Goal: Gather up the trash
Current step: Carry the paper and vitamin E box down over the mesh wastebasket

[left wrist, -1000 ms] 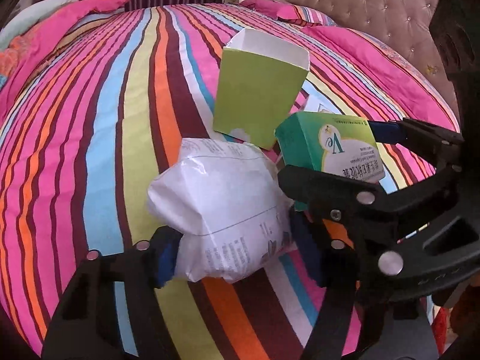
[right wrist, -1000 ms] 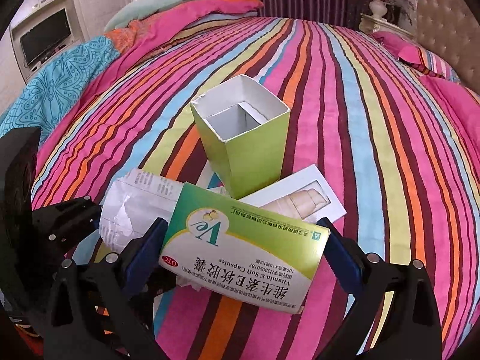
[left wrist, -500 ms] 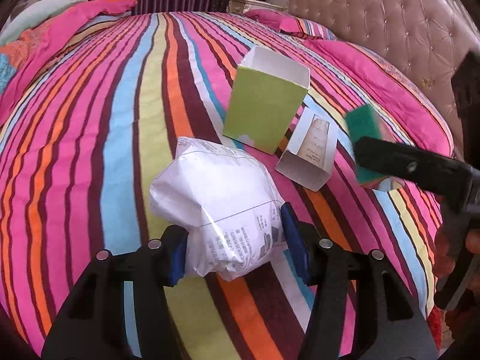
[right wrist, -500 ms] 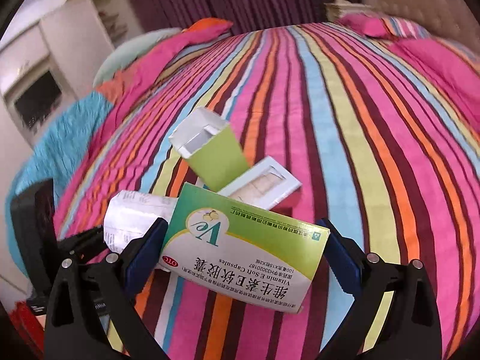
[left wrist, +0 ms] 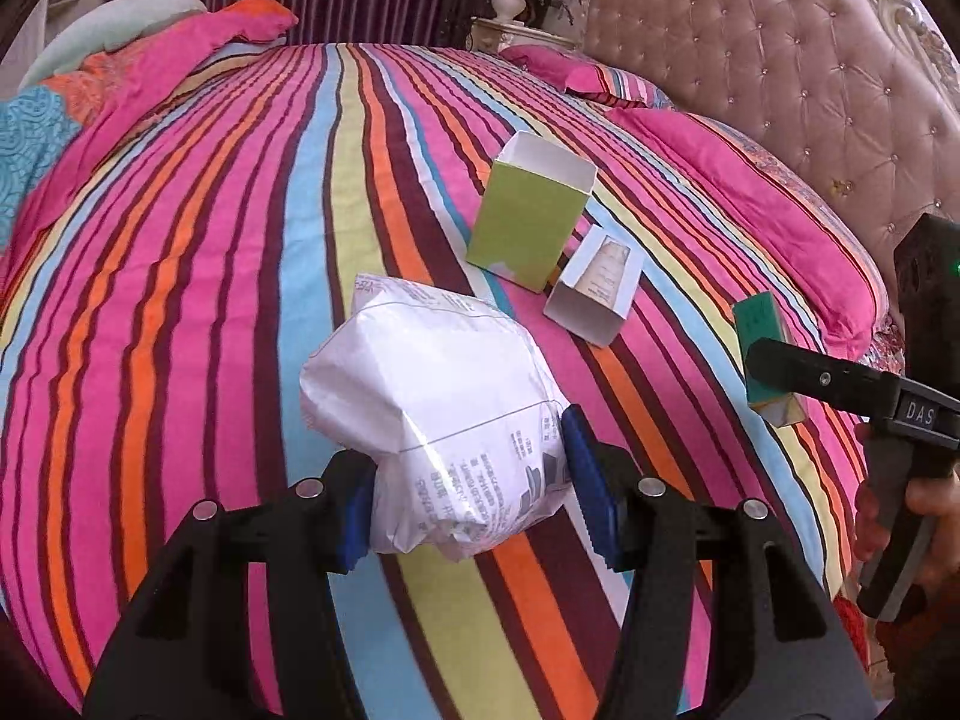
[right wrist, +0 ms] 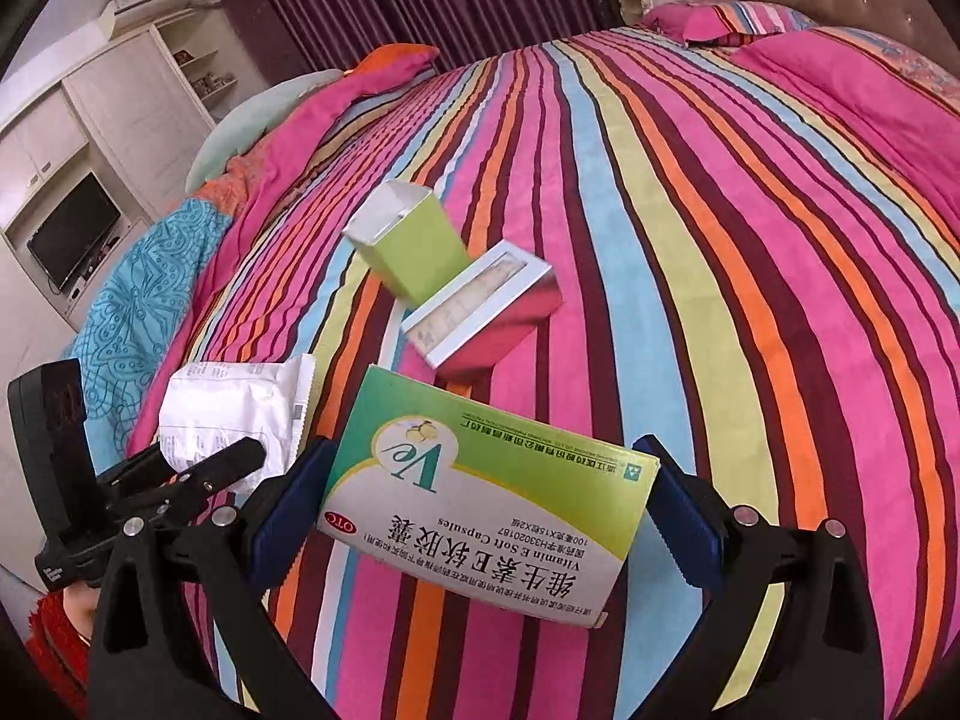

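Bright, even daylight; soft shadows; colours saturated; strong fisheye curvature, dark corner vignette (both views); focus sharp

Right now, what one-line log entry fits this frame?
left hand-held gripper: shut on crumpled paper | right hand-held gripper: shut on vitamin box | left on bed: green carton, white box

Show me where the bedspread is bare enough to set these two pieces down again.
Bare bedspread lies left of the lime green open box, toward the blue quilt. It is also bare right of the white window box, toward the pink pillow. Crowded: those two boxes touching mid-bed.
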A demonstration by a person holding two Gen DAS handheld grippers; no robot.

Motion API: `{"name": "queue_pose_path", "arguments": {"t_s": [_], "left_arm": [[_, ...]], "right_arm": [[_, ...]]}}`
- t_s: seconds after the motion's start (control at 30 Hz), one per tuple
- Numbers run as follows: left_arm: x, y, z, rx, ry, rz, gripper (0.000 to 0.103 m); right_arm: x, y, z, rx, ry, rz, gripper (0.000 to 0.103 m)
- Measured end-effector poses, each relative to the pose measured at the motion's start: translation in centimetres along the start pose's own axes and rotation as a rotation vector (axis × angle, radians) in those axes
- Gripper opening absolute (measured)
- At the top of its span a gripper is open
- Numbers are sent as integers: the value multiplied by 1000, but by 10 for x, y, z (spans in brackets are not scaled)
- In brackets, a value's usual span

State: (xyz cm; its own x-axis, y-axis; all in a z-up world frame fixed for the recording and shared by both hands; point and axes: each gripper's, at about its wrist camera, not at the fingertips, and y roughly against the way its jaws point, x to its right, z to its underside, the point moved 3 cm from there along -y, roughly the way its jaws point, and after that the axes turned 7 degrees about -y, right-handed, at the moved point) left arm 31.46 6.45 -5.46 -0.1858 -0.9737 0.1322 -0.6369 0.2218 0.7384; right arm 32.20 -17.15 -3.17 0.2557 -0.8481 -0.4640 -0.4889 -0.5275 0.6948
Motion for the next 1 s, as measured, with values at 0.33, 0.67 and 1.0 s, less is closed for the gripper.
{"name": "queue_pose_path", "arguments": {"t_s": [0.33,0.67,1.0], "left_arm": [[6,42,40,7,20,-3,55],[18,82,86,3,31,-7,55],[42,128,128,8,5,-13,55]], "right_arm": [[-8,31,36,-12,19,-11,94],[-14,67,82,-21,34,-17,94],[-33,95,128,-40,69,-36,94]]}}
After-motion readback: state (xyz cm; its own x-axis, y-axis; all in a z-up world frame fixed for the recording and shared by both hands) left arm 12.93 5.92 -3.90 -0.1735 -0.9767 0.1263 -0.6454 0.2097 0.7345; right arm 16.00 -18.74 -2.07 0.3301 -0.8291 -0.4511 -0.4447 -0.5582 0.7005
